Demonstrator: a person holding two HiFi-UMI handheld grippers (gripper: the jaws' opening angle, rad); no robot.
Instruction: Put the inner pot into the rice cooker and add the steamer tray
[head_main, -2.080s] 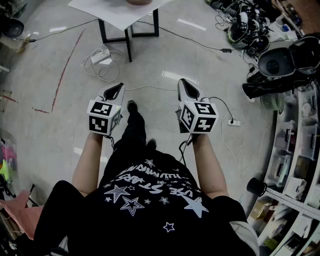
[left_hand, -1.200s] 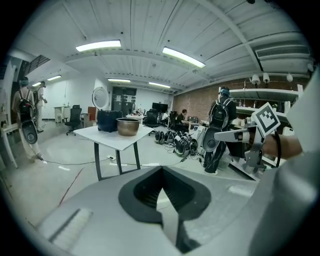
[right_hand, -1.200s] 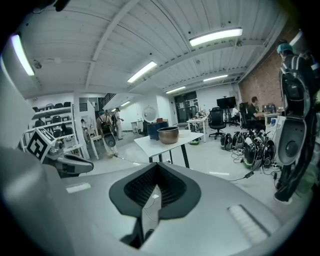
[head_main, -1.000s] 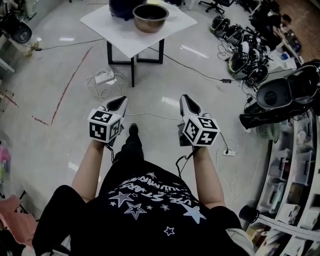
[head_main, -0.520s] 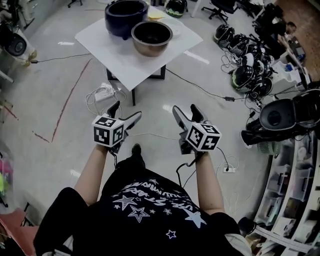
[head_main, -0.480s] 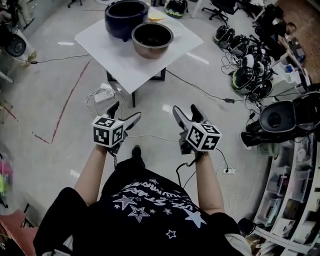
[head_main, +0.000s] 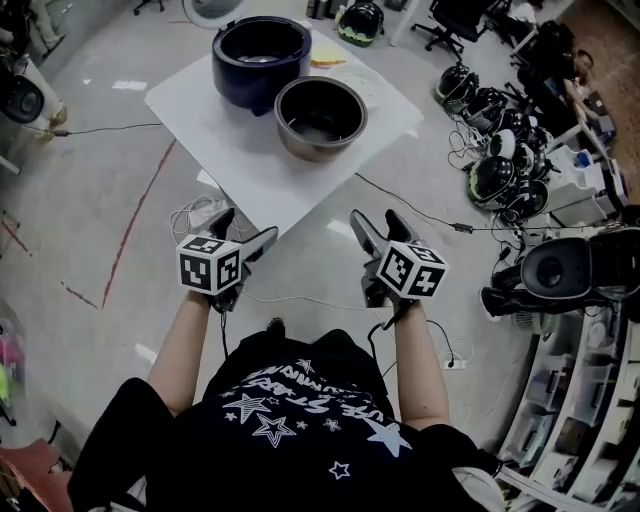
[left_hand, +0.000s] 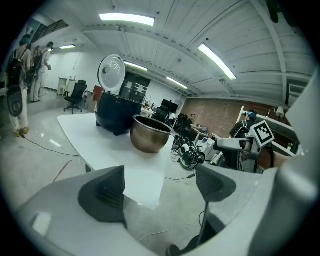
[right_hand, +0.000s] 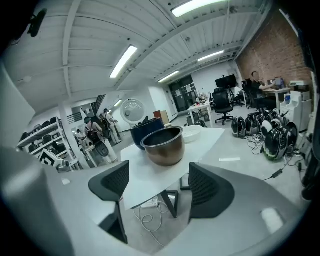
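A dark blue rice cooker (head_main: 260, 60) stands on a white table (head_main: 230, 150) with its white lid (left_hand: 111, 72) raised. Beside it on the table sits the metal inner pot (head_main: 320, 117), empty and upright. A white shallow dish (right_hand: 192, 132) lies behind the pot. Both grippers hover over the floor, short of the table's near corner and well apart from the pot. My left gripper (head_main: 245, 228) is open and empty. The jaws of my right gripper (head_main: 377, 225) have just opened, and nothing is between them. Both gripper views face the pot (left_hand: 149, 135) (right_hand: 163, 145).
A power strip with coiled cables (head_main: 200, 215) lies on the floor under the table's near edge. Helmets and gear (head_main: 490, 170) crowd the floor at the right, with shelves beyond. People (left_hand: 35, 65) stand far off to the left.
The table, cooker and pot have come much closer as the person walked toward them. Both grippers, shut a second ago, now stand open.
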